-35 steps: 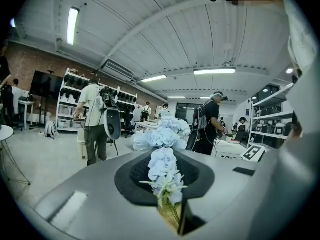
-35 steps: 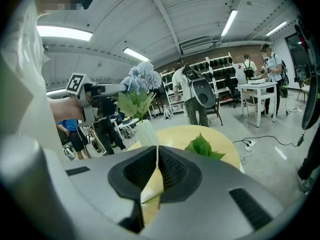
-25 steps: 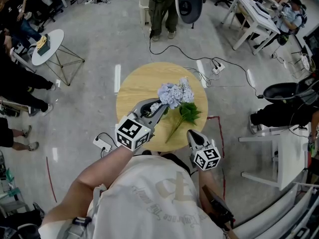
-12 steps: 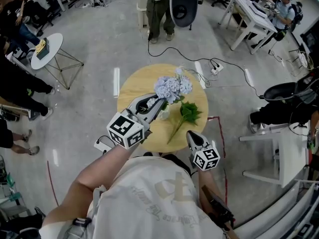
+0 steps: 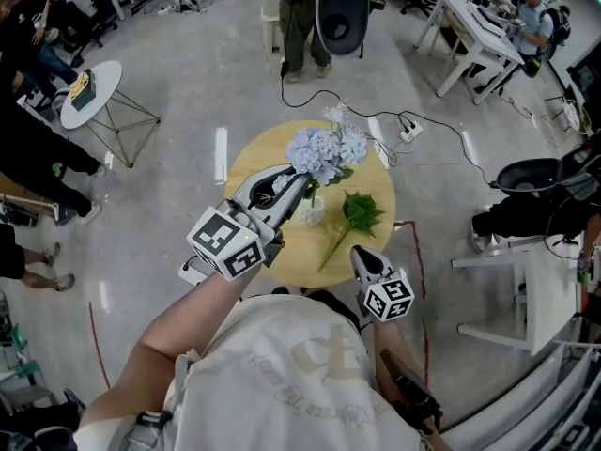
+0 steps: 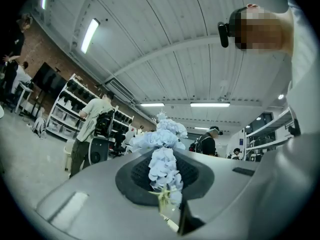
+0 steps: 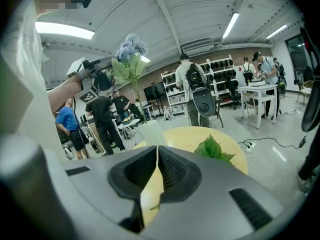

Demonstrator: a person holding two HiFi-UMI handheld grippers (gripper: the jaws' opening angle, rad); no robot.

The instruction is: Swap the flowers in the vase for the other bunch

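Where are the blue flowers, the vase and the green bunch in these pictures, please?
blue flowers (image 5: 324,148), head view, on the blossom head.
vase (image 5: 313,214), head view, on its body.
green bunch (image 5: 358,211), head view, on the leaves.

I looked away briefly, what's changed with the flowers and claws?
The left claw, shut on the blue flowers, raised them higher above the vase; whether they have cleared it is unclear. The right claw, shut, and the green bunch on the table stayed put.

A small white table (image 5: 100,86) stands on the grey floor (image 5: 188,54).
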